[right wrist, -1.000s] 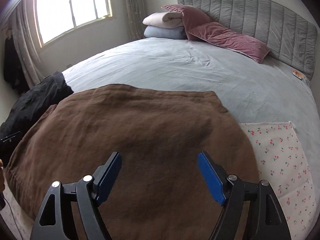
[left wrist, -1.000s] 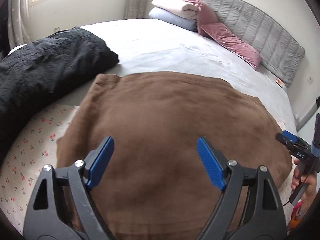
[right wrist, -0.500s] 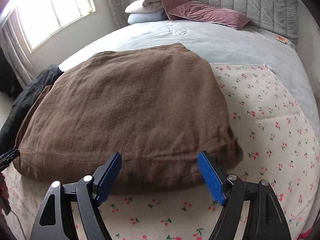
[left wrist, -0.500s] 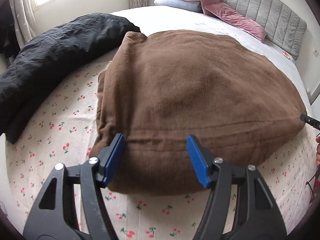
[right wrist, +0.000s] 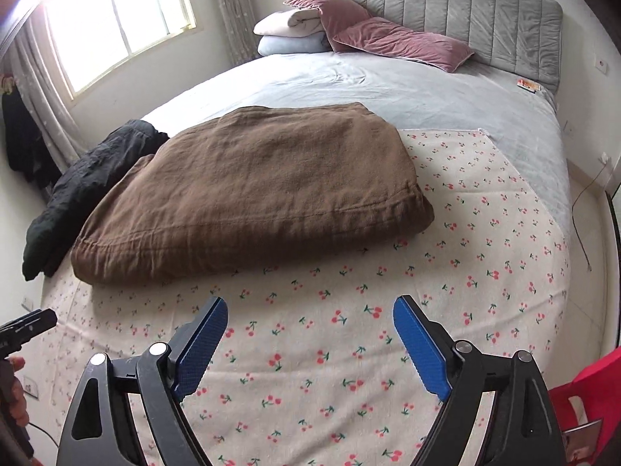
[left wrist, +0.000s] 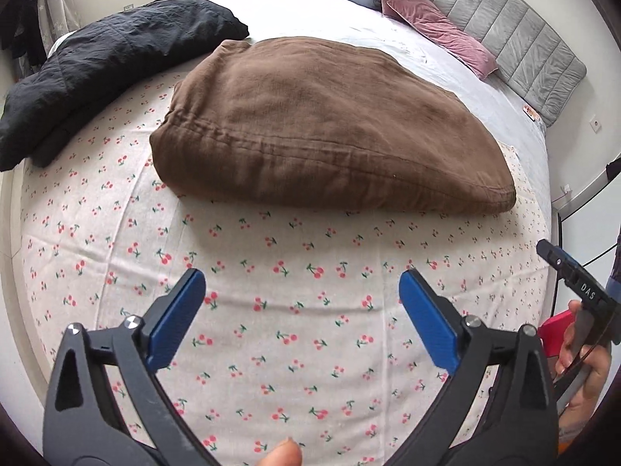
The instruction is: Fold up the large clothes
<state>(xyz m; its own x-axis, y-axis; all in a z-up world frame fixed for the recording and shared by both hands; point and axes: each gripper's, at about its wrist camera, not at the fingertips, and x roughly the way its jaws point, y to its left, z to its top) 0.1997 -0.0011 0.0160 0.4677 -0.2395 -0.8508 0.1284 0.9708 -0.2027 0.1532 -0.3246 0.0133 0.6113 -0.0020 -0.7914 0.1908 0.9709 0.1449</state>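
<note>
Your left gripper (left wrist: 302, 289) has its blue pads spread wide and its jaws are opening, with nothing between them but the cherry-print sheet (left wrist: 271, 310) below. Your right gripper (right wrist: 309, 316) is the same: jaws opening, pads apart, only the printed sheet under them.

The folded brown garment (left wrist: 322, 124) lies ahead of both grippers, well clear of the fingertips, its stitched hem edge turned toward you. From your left gripper it sits straight ahead and a little to the right; from your right gripper it sits ahead and to the left (right wrist: 248, 190).

Beyond and left of the brown garment lies a crumpled black garment (left wrist: 104, 62). Far ahead, against the grey padded headboard (right wrist: 465, 11), are pink pillows (right wrist: 392, 40) and folded bedding (right wrist: 289, 23).

At the right edge of your left view, your right hand (left wrist: 582, 365) holds the other tool, whose black body reads "DAS". A small orange-and-white label (right wrist: 528, 84) lies near the headboard; its print is too small to read.
</note>
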